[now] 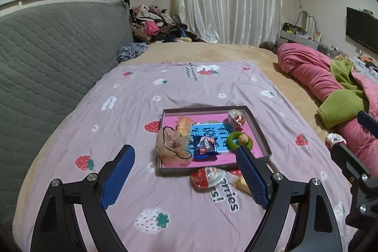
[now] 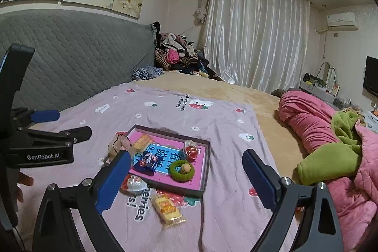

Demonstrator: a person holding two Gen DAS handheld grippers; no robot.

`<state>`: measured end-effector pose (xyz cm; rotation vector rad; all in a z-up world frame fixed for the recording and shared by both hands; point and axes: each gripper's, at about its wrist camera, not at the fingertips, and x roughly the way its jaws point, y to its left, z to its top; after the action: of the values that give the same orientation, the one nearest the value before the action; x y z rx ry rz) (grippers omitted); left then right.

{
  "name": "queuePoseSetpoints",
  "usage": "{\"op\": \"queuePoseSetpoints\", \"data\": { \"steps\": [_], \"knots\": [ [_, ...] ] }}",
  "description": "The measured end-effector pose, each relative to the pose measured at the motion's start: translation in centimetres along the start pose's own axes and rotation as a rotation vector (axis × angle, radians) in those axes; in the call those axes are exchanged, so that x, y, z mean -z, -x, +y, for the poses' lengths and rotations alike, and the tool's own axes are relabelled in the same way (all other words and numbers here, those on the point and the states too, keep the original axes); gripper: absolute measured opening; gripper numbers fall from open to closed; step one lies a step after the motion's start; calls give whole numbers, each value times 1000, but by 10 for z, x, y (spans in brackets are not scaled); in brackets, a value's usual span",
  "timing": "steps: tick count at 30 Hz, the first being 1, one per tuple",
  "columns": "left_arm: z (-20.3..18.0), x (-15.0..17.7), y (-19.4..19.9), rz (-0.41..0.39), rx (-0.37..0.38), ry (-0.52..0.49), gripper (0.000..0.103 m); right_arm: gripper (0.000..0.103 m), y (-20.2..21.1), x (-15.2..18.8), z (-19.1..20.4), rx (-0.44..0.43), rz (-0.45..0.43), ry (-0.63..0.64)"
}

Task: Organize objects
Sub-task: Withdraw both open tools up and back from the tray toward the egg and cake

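A shallow grey tray with a pink bottom [image 1: 259,131] [image 2: 205,171] lies on the pink strawberry blanket. It holds a blue cookie packet [image 1: 205,145] [image 2: 146,161], a green ring toy [image 1: 241,139] [image 2: 182,170], a red-and-white egg toy [image 1: 237,119] [image 2: 191,150], an orange snack [image 1: 183,125] [image 2: 141,142] and a beige pouch [image 1: 171,143] on its near left corner. In front of the tray lie another red-and-white egg [image 1: 206,177] [image 2: 133,184] and a yellow wrapped cake [image 2: 167,207]. My left gripper [image 1: 186,177] is open and empty, just short of the tray. My right gripper [image 2: 186,178] is open and empty above the cake.
A grey quilted headboard [image 1: 47,58] runs along the left. A rolled pink quilt [image 2: 314,124] with a green blanket [image 2: 330,162] lies on the right. A pile of clothes [image 1: 156,25] sits at the far end near white curtains.
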<state>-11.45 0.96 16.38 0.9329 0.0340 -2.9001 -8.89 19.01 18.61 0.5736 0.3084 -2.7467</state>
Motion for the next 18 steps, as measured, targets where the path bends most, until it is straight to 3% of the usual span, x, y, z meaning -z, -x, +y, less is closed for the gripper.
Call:
{"op": "queuePoseSetpoints", "data": {
  "steps": [11, 18],
  "knots": [
    [4, 13, 23, 15, -17, -5, 88, 96, 21, 14, 17, 3, 14, 19],
    [1, 34, 7, 82, -14, -17, 88, 96, 13, 28, 21, 0, 58, 18]
  ]
}}
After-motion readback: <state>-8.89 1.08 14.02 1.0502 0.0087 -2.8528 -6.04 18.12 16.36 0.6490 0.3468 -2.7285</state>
